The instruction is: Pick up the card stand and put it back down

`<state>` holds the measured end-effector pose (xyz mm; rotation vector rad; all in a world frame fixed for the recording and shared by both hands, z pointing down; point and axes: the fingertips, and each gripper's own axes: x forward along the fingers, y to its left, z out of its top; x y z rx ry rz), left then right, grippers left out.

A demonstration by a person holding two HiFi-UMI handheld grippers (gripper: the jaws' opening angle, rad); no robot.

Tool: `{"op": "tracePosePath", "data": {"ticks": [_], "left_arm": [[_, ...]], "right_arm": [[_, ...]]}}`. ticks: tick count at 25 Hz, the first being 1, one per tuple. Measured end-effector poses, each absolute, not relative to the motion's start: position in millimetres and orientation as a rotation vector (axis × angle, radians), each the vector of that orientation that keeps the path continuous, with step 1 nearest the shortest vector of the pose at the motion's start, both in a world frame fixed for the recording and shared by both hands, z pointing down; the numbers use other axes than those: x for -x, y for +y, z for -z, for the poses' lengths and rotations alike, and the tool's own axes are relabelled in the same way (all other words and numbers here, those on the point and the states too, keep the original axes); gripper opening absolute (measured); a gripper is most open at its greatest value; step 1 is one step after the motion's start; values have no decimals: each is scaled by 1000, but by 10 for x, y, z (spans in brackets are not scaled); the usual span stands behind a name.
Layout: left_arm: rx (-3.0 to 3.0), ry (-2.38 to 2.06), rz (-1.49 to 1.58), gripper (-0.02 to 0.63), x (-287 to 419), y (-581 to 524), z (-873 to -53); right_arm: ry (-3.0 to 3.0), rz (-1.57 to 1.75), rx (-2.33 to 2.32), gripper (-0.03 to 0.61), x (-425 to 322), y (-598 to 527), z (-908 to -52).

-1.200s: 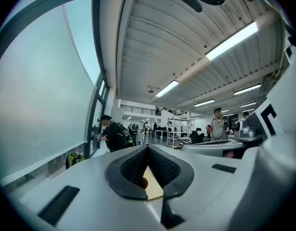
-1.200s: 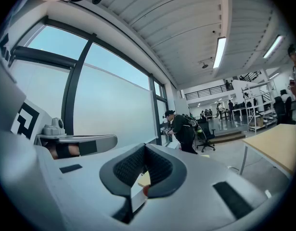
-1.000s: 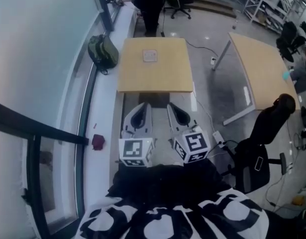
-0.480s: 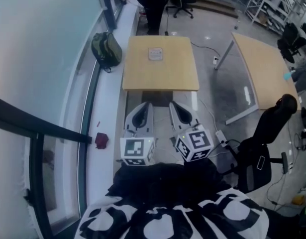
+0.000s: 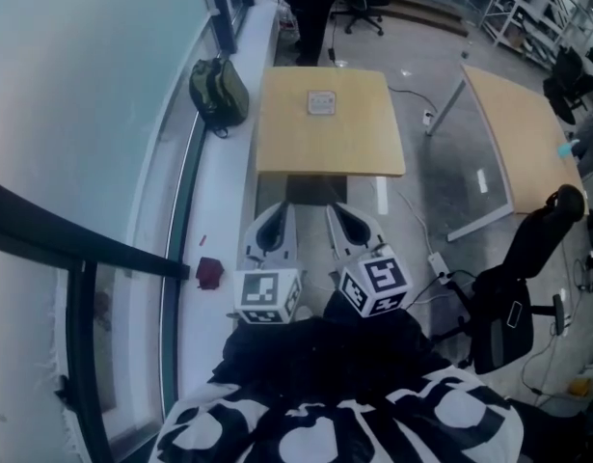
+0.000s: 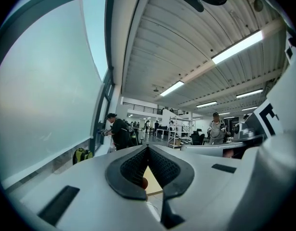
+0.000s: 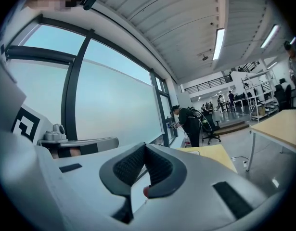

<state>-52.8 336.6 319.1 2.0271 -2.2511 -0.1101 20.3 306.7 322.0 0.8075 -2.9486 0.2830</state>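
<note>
Both empty, jaws together: left gripper [image 5: 280,210] and right gripper [image 5: 336,210] sit side by side, pads meeting at the tips, nothing between them.

Layout from the grippers:
- wooden table [image 5: 286,148] at 12 o'clock, well apart from the tips
- second table [image 5: 527,133] at 2
- office chair [image 5: 542,234] at 4
- backpack [image 5: 219,90] at 11, on the window ledge
- card stand [image 5: 322,102] at 12, on the wooden table's far half, untouched, so the pick isn't started

Risks, my read:
- Stand looks small, low and light. Arriving with tips closed would shove it toward the far edge instead of gripping it.
- It sits far across the tabletop, so a level approach could skim over it.

View differences:
- Head view gives the stand's spot on the tabletop but only the jaws' backs.
- Gripper views confirm pad contact. They look level, so the table is a thin sliver and the stand is barely readable.
</note>
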Motion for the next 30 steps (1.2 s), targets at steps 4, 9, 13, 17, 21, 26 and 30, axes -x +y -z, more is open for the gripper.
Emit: {"op": "tracePosePath", "data": {"ticks": [4,9,13,17,21,26,30], "left_arm": [[-2032,-2222,116,5,601,3283,-3279],[-2007,-2230,128,5,759,3064,-3295],[-1968,-2268,111,5,997,2737,-3332],[-1954,-2306,85,5,1236,2210,-3290],[-1964,-2314,69,5,1306,1576,-3211],[-1977,-2301,39,5,1340,850,-3166],[-1965,-2289,22,5,1371,370,-3197]], "right_arm": [[-2923,-275,-824,18,-136,2955,-3246],[-2926,-289,-801,18,43,2687,-3280],[-2948,-300,-736,18,316,2346,-3326],[-2984,-281,-709,18,533,1784,-3232],[-3012,-269,-726,18,618,1058,-3063],[-3013,-298,-727,18,711,329,-3036],[-3003,-316,-701,18,764,-85,-3097]]}}
